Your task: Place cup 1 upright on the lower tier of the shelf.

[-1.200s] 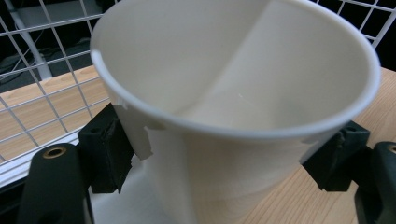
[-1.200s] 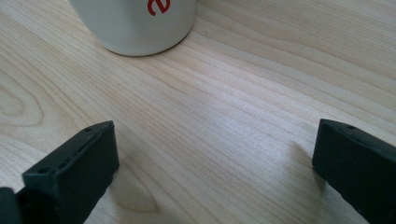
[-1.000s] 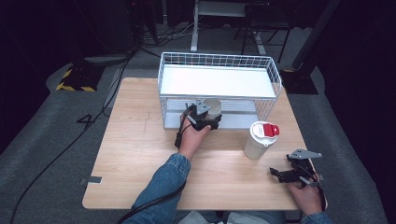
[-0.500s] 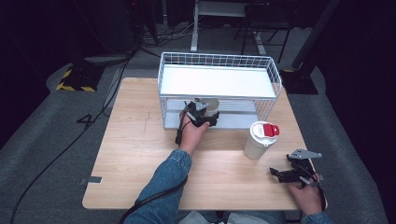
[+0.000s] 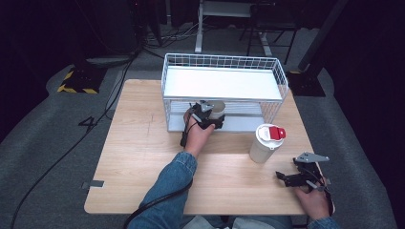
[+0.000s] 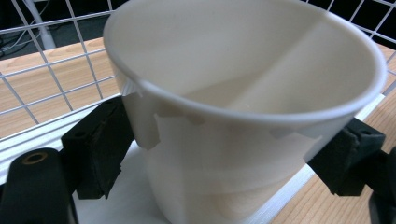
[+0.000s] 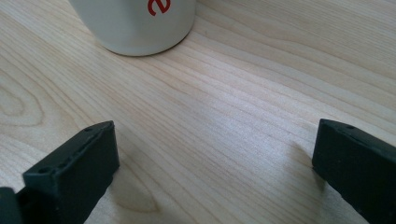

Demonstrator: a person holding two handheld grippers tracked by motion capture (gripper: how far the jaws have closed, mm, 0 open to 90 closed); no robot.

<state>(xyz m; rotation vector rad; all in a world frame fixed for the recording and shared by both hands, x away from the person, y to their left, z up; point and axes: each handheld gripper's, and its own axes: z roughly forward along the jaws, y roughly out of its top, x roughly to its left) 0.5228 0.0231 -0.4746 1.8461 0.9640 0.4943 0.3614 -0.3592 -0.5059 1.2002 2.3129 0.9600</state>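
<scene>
An open white paper cup (image 5: 218, 108) (image 6: 243, 93) stands upright on the lower shelf of the white wire rack (image 5: 224, 64). My left gripper (image 5: 214, 116) (image 6: 224, 154) reaches into that shelf, one jaw on each side of the cup. Its jaws have just been opening, and the pads (image 6: 100, 144) now sit right beside the cup's wall without squeezing it. My right gripper (image 5: 285, 177) (image 7: 215, 172) rests open on the table near its front right corner, with bare wood between its jaws. A white cup with a red-topped lid (image 5: 266, 142) (image 7: 135, 23) stands just beyond it.
The wooden table (image 5: 138, 143) carries the rack at its far middle. The rack's top shelf (image 5: 222, 83) hangs low over the left gripper, and wire walls (image 6: 51, 88) close in behind the cup. Cables and dark floor surround the table.
The left hand has pushed the cup slightly further in under the rack's top shelf. The right hand and the lidded cup have not moved.
</scene>
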